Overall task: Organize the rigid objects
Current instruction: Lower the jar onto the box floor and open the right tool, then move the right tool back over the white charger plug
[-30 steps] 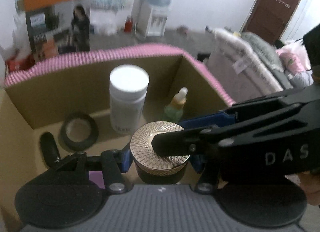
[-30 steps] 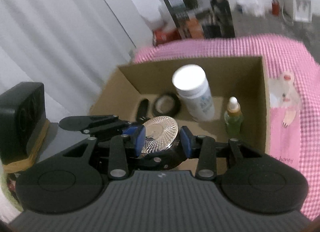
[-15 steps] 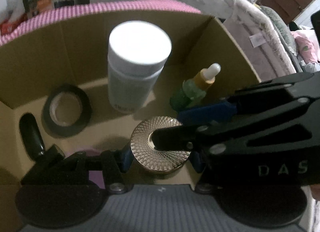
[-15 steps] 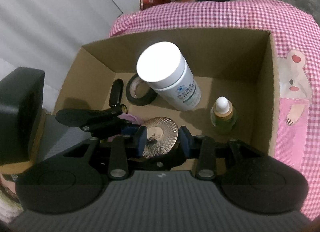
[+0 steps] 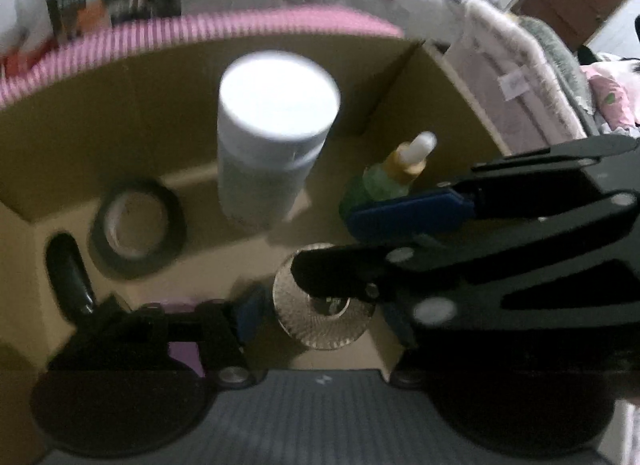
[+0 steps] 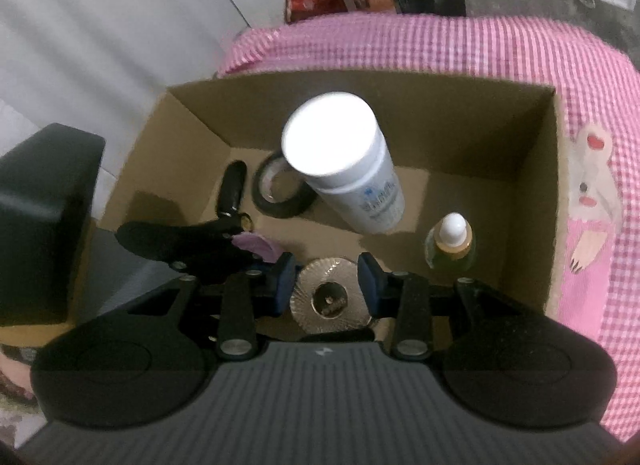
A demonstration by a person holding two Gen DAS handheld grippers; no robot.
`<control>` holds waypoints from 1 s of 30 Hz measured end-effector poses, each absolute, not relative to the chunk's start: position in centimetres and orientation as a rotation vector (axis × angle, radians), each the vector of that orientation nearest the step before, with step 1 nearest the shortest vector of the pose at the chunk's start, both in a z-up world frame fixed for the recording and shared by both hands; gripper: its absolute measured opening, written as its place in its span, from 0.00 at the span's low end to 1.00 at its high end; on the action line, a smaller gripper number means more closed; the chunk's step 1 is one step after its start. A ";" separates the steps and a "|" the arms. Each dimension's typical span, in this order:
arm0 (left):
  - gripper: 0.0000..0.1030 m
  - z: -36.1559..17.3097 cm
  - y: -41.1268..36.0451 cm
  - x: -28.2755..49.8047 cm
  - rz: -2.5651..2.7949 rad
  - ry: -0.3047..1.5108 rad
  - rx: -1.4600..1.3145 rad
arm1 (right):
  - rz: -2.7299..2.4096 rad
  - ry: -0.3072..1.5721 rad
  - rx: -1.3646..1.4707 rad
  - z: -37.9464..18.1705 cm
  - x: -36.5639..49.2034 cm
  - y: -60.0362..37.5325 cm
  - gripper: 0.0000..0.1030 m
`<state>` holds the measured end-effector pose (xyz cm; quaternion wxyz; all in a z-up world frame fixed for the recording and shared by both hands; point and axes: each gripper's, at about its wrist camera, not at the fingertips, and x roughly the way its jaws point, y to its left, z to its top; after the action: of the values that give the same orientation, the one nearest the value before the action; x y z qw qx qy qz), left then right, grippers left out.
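Setting the gold-lidded jar (image 6: 334, 299) down in the cardboard box (image 6: 536, 193), the right tool (image 6: 330, 283) is gripping its lid while the left tool (image 5: 320, 317) is opening clear, risking knocking the dropper bottle (image 6: 450, 243) beside it.
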<state>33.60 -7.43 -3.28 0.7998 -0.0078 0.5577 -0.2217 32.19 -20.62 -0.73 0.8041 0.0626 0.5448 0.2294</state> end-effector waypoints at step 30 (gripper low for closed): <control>0.68 -4.9 -7.7 16.1 -0.532 0.868 0.033 | 0.413 0.849 0.703 -5.2 12.5 -29.5 0.39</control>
<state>16.05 -7.68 -4.90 0.8730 0.0157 0.4156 -0.2548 12.54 -29.50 -5.19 0.8316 0.3317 0.4005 0.1949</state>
